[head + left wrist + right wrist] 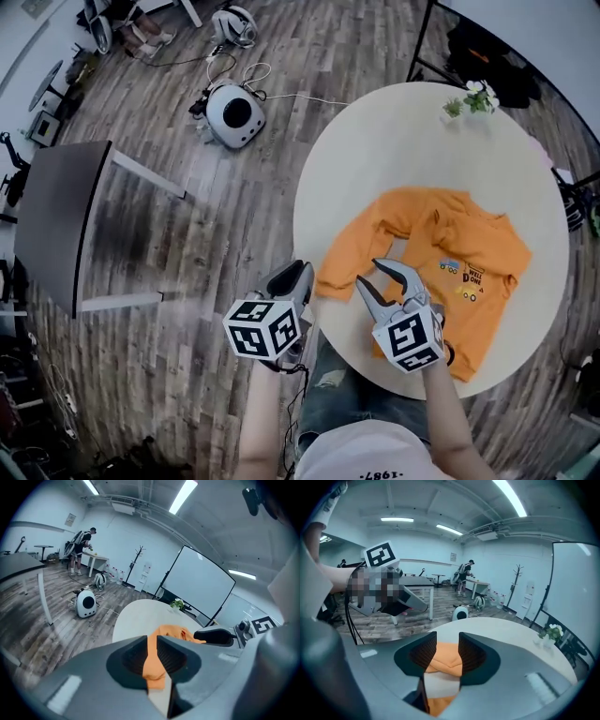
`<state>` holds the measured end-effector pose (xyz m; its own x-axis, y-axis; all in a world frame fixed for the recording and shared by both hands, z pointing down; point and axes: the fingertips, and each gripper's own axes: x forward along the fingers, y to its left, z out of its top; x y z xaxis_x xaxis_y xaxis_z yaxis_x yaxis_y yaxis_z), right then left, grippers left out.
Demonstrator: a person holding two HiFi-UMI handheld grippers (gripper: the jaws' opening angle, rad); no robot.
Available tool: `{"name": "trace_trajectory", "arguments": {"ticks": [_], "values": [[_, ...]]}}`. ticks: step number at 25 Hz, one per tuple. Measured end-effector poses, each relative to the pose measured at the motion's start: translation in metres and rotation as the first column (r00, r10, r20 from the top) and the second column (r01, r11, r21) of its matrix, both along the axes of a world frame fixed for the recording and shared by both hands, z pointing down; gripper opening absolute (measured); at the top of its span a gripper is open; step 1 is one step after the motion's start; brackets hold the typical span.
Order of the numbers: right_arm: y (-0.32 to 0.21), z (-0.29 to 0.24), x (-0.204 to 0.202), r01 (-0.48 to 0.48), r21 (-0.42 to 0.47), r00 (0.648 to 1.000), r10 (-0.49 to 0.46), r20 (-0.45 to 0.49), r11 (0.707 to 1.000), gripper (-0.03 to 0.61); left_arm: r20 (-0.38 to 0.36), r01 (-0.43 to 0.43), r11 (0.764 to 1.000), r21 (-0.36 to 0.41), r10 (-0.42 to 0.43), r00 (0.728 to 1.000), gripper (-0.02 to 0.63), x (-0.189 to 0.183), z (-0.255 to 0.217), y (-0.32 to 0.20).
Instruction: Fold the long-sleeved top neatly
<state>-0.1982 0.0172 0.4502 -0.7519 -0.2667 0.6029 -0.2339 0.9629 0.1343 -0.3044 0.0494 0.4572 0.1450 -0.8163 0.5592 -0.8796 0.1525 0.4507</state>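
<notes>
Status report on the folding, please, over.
Left tongs shut on sleeve of orange top. Right tongs open above it. Top unfolded on table. Nothing blocks.

This is an open office or studio. In the left gripper view, strip lights (185, 494) cross the top, with a rolling whiteboard (199, 585) at right and a coat stand (138, 555) at centre. In the head view, a desk (56, 225) stands at left on plank flooring (234, 234).

You hold both forearms forward, your right gripper (368, 271) with jaws apart, your left gripper (300, 274) seemingly almost closed.
</notes>
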Motion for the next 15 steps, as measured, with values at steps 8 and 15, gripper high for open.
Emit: {"name": "trace_trajectory", "arguments": {"ticks": [8, 15], "values": [[0.064, 0.038, -0.042, 0.279, 0.009, 0.953, -0.275, -0.128, 0.96, 0.173, -0.023, 0.119, 0.992, -0.034, -0.12, 0.992, 0.067, -0.014, 0.017, 0.061], [0.091, 0.073, -0.055, 0.439, 0.03, 0.871, -0.417, -0.258, 0.898, 0.176, -0.037, 0.193, 0.979, -0.062, -0.196, 0.98, 0.067, -0.014, 0.027, 0.094]]}}
